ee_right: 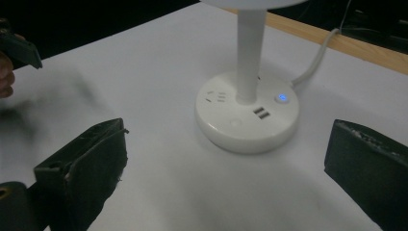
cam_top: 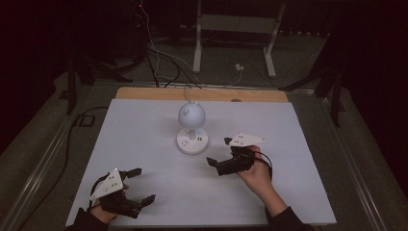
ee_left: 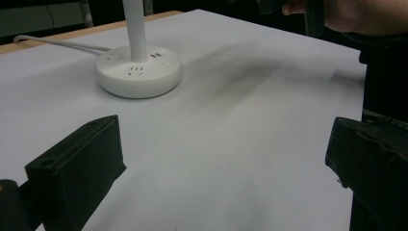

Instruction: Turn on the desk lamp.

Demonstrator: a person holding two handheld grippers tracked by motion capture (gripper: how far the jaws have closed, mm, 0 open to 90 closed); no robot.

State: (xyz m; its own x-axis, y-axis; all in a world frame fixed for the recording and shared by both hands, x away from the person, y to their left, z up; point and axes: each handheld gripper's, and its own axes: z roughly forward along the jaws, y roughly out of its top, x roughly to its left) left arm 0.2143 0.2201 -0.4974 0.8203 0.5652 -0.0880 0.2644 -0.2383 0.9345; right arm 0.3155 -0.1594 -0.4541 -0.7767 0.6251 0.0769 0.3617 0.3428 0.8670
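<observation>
Both claws, left claw [cam_top: 139, 185] and right claw [cam_top: 217, 154], spread empty near a rigid, top-heavy white lamp [cam_top: 192, 130], probably best gripped at its slim stem [ee_right: 250, 53].

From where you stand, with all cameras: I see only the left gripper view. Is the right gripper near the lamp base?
Observer: Yes. In the high view the right gripper sits just right of the lamp base, not touching it.
Operator: Are its jaws open?
Observer: Yes, the right gripper view shows them wide apart, the base between them farther off.
Operator: Is the lamp powered?
Observer: A small button on the base glows blue.
</observation>
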